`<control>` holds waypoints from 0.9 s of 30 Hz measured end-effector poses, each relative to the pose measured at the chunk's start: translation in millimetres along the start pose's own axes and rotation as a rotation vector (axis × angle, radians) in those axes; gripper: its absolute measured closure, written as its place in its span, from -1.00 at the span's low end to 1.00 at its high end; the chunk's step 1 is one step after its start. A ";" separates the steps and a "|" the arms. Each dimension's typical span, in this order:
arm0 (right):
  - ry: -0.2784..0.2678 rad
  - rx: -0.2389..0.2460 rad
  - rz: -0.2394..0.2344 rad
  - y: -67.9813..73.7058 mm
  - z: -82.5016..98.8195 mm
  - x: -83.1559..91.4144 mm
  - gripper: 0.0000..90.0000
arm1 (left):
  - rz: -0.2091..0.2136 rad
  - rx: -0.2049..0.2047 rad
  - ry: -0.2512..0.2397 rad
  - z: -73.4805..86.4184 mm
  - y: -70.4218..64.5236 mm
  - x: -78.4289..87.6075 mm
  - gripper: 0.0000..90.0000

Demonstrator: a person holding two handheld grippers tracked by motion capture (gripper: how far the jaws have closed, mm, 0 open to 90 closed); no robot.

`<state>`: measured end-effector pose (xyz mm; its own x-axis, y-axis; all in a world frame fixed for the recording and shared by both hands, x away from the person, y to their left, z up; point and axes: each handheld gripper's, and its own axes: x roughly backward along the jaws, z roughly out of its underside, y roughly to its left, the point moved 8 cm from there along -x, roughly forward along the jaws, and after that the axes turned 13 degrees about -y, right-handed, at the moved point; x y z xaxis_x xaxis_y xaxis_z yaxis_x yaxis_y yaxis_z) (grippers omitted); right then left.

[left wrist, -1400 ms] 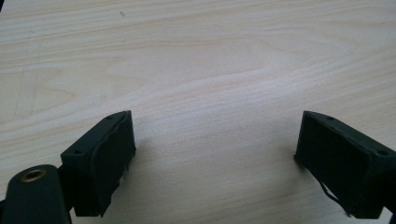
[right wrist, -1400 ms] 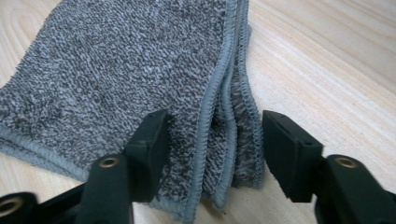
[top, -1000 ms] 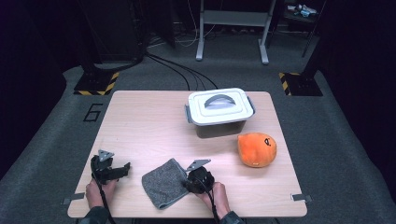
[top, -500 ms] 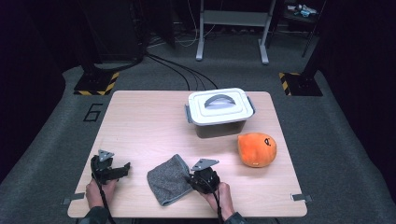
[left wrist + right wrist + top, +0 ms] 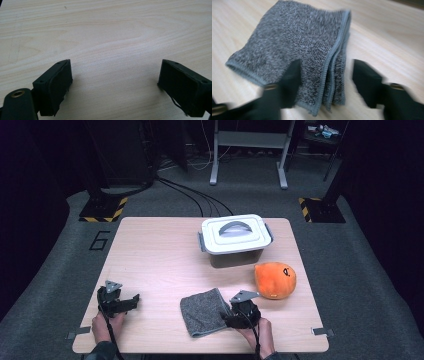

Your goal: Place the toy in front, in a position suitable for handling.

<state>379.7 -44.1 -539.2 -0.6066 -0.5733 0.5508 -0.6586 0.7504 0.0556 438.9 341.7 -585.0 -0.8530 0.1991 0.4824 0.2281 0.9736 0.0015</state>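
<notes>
A folded grey towel (image 5: 204, 311) lies flat on the wooden table (image 5: 155, 255) near its front edge. My right gripper (image 5: 231, 316) sits at the towel's right edge. In the right gripper view, the towel's (image 5: 294, 42) hemmed, layered edge lies between the jaws of my right gripper (image 5: 328, 80). Those jaws have just been opening; one jaw stands clear of the cloth and the pads do not press on it. My left gripper (image 5: 131, 301) rests at the front left, open over bare wood (image 5: 112, 50) with nothing between the jaws of the left gripper (image 5: 115, 85).
A white lidded box (image 5: 235, 237) with a grey handle stands at the back, right of centre. An orange plush toy (image 5: 275, 279) lies just beyond and to the right of my right hand. Bare wood stretches between the two grippers.
The right hand and the towel have slid to the right along the front of the table. The left hand has stayed where it was.
</notes>
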 end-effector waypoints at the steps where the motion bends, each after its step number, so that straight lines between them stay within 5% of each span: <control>1: -0.017 -0.008 0.013 0.7 -3.1 -0.5 -0.37 | 0.003 0.000 0.004 0.1 -0.1 0.3 -0.75; 5: -0.022 0.037 -0.015 22.2 -22.8 -16.6 -0.67 | 0.003 0.000 0.004 0.1 -0.1 0.3 -0.74; 9: 0.045 0.111 -0.049 43.4 -22.9 -45.8 -0.66 | -0.001 0.000 0.002 0.1 0.0 0.1 -0.75; 13: 0.119 0.138 -0.015 44.3 -9.2 -65.3 -0.34 | 0.002 0.000 0.004 0.1 -0.1 0.3 -0.74; 16: 0.115 0.140 0.020 37.1 -4.7 -66.3 0.10 | 0.002 0.000 0.004 0.2 -0.1 0.4 -0.74; 21: 0.071 0.142 0.050 30.9 -3.3 -64.5 0.54 | 0.002 0.000 0.004 0.2 -0.1 0.4 -0.74; 27: 0.035 0.108 0.057 23.6 -8.9 -53.2 0.66 | 0.005 0.000 0.010 0.3 -0.1 0.9 -0.74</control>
<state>400.5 7.0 -559.8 -0.6299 -0.5175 0.5791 -0.6687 0.7406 -0.0655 437.9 341.8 -584.9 -0.8472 0.2025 0.4912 0.2321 0.9727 -0.0008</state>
